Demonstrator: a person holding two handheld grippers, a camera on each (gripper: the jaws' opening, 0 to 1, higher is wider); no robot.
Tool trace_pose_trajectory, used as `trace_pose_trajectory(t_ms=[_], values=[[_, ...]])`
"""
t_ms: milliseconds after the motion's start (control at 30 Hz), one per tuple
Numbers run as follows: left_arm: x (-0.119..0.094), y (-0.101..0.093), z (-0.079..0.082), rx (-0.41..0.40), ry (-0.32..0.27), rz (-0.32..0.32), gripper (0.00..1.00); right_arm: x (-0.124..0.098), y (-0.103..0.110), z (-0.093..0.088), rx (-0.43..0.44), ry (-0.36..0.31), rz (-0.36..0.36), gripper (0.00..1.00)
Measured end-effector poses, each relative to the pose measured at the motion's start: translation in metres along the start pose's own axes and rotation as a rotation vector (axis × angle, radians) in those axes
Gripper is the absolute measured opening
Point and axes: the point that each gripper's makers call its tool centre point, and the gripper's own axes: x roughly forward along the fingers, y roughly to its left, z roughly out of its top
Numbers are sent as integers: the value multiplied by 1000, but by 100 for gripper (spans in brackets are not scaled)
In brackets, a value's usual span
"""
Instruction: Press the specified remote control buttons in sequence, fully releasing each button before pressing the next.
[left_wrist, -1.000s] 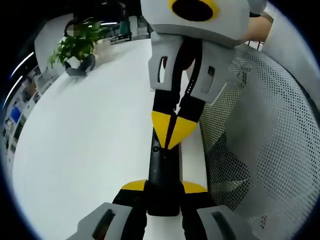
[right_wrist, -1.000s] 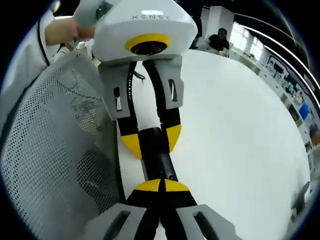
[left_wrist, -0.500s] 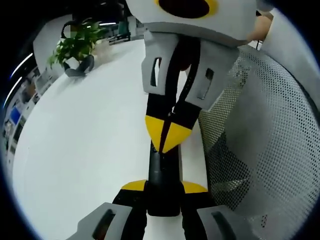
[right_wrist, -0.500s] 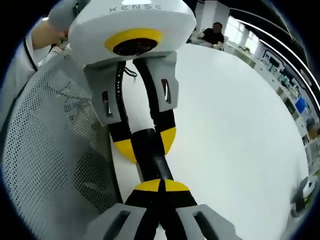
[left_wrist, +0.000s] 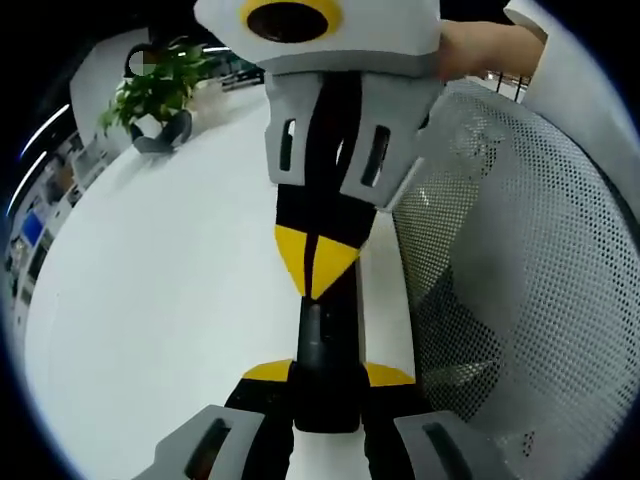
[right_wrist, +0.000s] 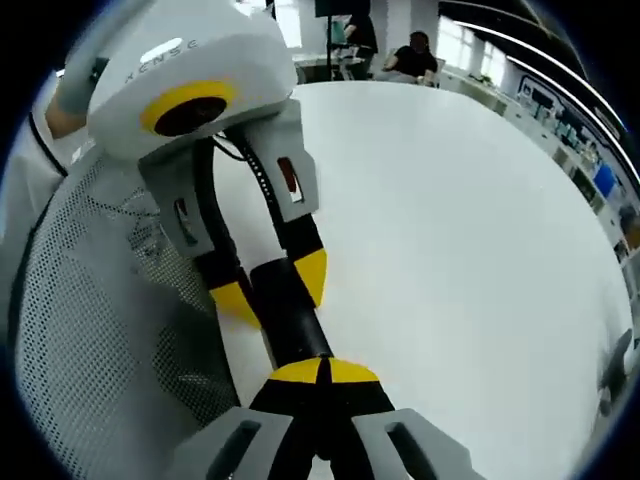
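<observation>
Held a slim black remote control (left_wrist: 327, 350) at its near end between the yellow-tipped jaws of the left gripper (left_wrist: 327, 378), one jaw on each long side, above the edge of the white worktop (left_wrist: 170, 290). Seen in the left gripper view: right gripper (left_wrist: 316, 262) coming in from above, jaws pinched together into a single yellow point, resting on the remote's top face partway along its length. Seen in the right gripper view: the same remote control (right_wrist: 290, 318) running away from the camera, its far end clamped between the left gripper (right_wrist: 270, 290); right gripper (right_wrist: 322, 372) at the bottom with both yellow tips meeting along a thin seam, nothing between them, tips down on the remote. Buttons under the tips too hidden to make out. Lay just beside the worktop edge: a grey mesh chair back (left_wrist: 520, 270), also at the left of the right gripper view (right_wrist: 90, 320). Stood far off on the worktop: a potted plant (left_wrist: 155, 95).
</observation>
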Motion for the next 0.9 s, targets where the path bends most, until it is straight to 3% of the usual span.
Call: trace_pose_trajectory(t_ms=[333, 533, 900], values=[[0, 0, 0, 0, 3, 0, 24, 4, -1, 2, 22, 48, 13, 0], [-1, 0, -1, -4, -2, 2, 24, 2, -1, 2, 77, -33, -14, 0], [-2, -1, 0, -10, -12, 5, 24, 1, 20, 5, -27, -64, 0, 0]])
